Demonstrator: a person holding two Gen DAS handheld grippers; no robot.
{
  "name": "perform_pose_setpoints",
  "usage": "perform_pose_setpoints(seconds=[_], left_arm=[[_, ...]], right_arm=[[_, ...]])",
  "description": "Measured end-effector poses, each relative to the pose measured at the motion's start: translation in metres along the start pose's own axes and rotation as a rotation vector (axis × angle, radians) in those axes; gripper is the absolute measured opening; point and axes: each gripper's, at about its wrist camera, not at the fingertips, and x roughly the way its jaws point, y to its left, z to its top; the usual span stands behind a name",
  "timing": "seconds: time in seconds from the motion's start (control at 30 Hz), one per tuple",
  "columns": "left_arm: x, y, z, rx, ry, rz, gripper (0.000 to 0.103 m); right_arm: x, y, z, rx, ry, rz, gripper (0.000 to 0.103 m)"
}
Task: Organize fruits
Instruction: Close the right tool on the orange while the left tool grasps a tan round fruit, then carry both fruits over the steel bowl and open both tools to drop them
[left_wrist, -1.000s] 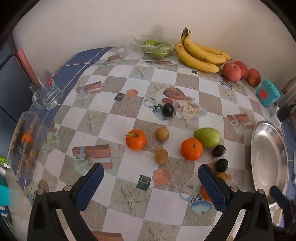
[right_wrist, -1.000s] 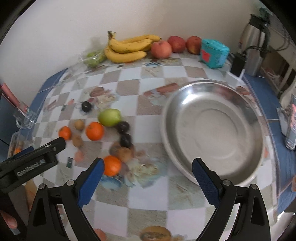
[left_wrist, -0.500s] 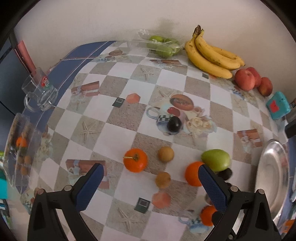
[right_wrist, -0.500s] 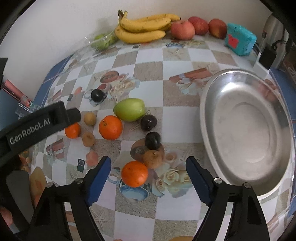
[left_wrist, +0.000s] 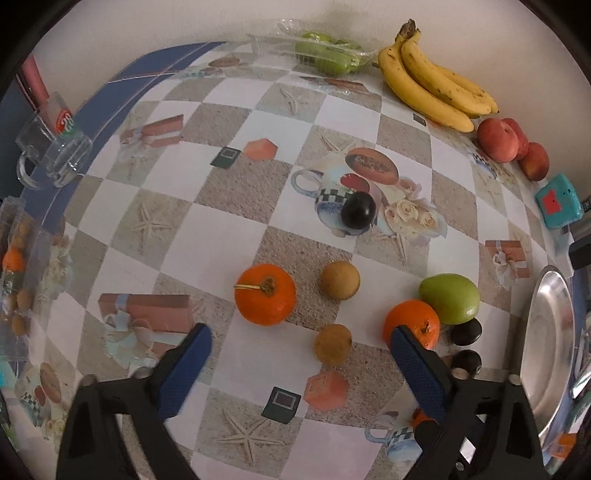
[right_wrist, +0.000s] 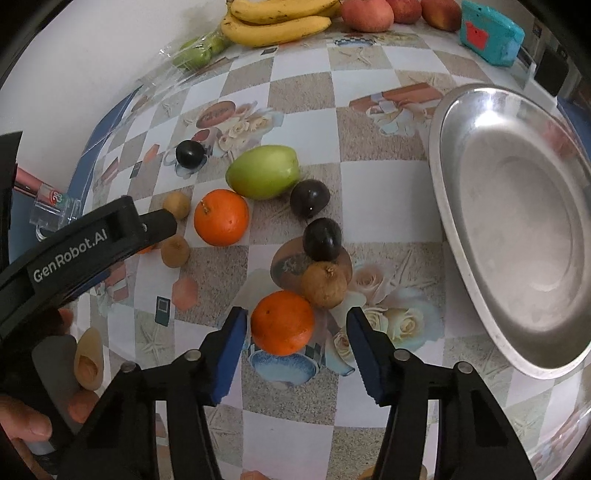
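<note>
Loose fruit lies on the checkered tablecloth. My right gripper (right_wrist: 295, 317) points down over an orange (right_wrist: 282, 322). Its jaws are closing with the orange between the blue pads, and a gap still shows on the right side. A brown fruit (right_wrist: 325, 284) and two dark plums (right_wrist: 322, 238) sit just beyond it. My left gripper (left_wrist: 298, 334) hangs over a stemmed orange (left_wrist: 265, 294) and a small brown fruit (left_wrist: 332, 344). Its jaws are wide but closing, and the pads touch nothing. A second orange (left_wrist: 412, 321) and a green mango (left_wrist: 449, 298) lie by its right finger.
A wide metal bowl (right_wrist: 476, 122) stands at the right. Bananas (left_wrist: 436, 85), peaches (left_wrist: 498, 140), a bag of green fruit (left_wrist: 325, 51) and a teal box (left_wrist: 557, 203) line the wall. A glass mug (left_wrist: 55, 155) sits at the left edge. A hand (right_wrist: 26, 424) shows at the lower left.
Both grippers have come down closer to the table. The right jaws have narrowed around the near orange. The left jaws have narrowed a little over the stemmed orange.
</note>
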Motion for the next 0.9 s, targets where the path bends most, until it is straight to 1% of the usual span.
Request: perform_pose_setpoints(seconds=[0.03, 0.1, 0.13, 0.2, 0.23, 0.3, 0.33, 0.4, 0.57, 0.77, 0.9], left_arm=[[0.001, -0.001, 0.0, 0.001, 0.005, -0.005, 0.086], [0.005, -0.003, 0.0, 0.003, 0.017, -0.021, 0.078], [0.006, -0.004, -0.001, 0.002, 0.023, -0.031, 0.076], [0.009, -0.006, -0.001, -0.001, 0.034, -0.047, 0.064], [0.01, -0.006, -0.001, -0.003, 0.039, -0.052, 0.062], [0.01, -0.006, -0.001, -0.006, 0.04, -0.06, 0.05], [0.009, -0.006, 0.0, -0.008, 0.04, -0.067, 0.048], [0.01, -0.007, 0.0, -0.015, 0.042, -0.08, 0.039], [0.013, -0.009, -0.002, -0.005, 0.057, -0.084, 0.025], [0.008, -0.012, -0.002, -0.001, 0.04, -0.096, 0.025], [0.002, -0.013, -0.001, 0.002, 0.022, -0.096, 0.025]], right_arm=[[0.001, 0.0, 0.0, 0.001, 0.002, -0.001, 0.057], [0.002, 0.0, 0.001, 0.001, 0.006, 0.004, 0.053], [0.003, 0.0, 0.001, 0.002, 0.009, 0.009, 0.052], [0.004, 0.001, 0.0, 0.004, 0.014, 0.019, 0.049], [0.005, 0.002, 0.001, 0.003, 0.013, 0.02, 0.048], [0.006, 0.003, 0.002, 0.003, 0.011, 0.024, 0.045], [0.006, 0.003, 0.002, 0.004, 0.011, 0.029, 0.044], [0.006, 0.004, 0.001, 0.004, 0.013, 0.036, 0.043], [0.004, 0.003, 0.0, 0.005, 0.014, 0.054, 0.038], [0.005, 0.003, 0.001, 0.005, 0.012, 0.056, 0.037], [0.001, 0.001, 0.0, 0.009, 0.01, 0.072, 0.037]])
